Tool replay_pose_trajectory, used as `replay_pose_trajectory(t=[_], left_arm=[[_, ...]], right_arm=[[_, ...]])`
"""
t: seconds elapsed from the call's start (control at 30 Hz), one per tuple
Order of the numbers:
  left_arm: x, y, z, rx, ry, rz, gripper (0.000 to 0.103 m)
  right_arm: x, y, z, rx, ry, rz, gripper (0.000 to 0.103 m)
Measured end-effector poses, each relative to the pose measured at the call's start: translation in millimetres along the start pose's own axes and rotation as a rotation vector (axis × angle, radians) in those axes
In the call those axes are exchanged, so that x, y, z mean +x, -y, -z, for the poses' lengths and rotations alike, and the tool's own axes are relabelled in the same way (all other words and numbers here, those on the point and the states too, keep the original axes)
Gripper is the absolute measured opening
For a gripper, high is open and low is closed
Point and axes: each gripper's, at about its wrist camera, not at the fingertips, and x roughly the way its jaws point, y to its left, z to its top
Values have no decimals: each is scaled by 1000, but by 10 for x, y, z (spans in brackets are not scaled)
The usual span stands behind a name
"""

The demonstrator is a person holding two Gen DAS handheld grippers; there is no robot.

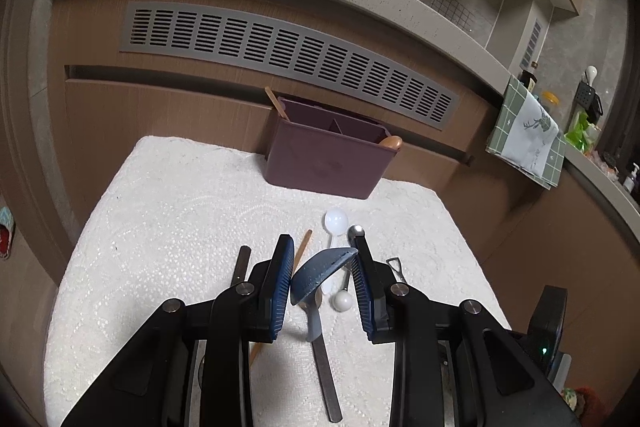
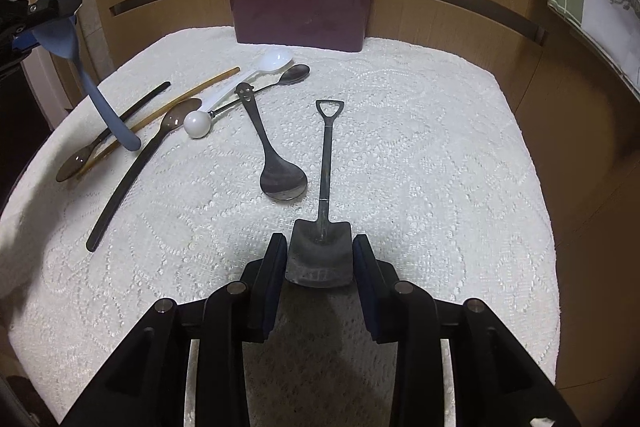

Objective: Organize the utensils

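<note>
- Left gripper (image 1: 322, 283) pinching blue spoon (image 1: 320, 277) by the bowl, bowl wedged across the pads; handle hanging down toward white cloth (image 1: 168, 211), tip low over or touching it, cannot tell which.
- From the right wrist view same blue spoon (image 2: 94, 91) held aloft at far left, handle slanting down over the utensil pile.
- Right gripper (image 2: 320, 259) spread, pads either side of shovel spoon (image 2: 322, 247) blade; slim gaps both sides, no press visible; spoon flat on cloth.
- Key relation: shovel spoon long axis runs straight away from right fingers toward purple holder (image 2: 302, 7), blade at near end between the pads, loop handle at far end. Right hand clearly nearer; probably only a squeeze left before lift.
- Holder at far edge of cloth, well apart from both grippers; divided compartments, wooden stick (image 1: 276, 103) at left end, wooden spoon tip (image 1: 391, 142) at right end.
- Still loose on cloth: metal spoon (image 2: 276, 163), white spoon (image 2: 260, 71), ball-end spoon (image 2: 256, 91), brown translucent spoons, chopstick-like stick.
- Hidden: holder interior not visible from right wrist; pile partly blocked by left fingers in left view; the person out of frame.
</note>
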Motion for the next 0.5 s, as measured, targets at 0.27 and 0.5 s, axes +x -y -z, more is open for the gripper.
replay_pose_trajectory(t=[0.27,0.5], left_arm=[[-110,147,-93,32,11,-33,30],[-200,311,-176,59,31,-23,30]], right_arm=[[-302,26,-96,8,111,31,29],[-924,250,-460,30,293,39,2]])
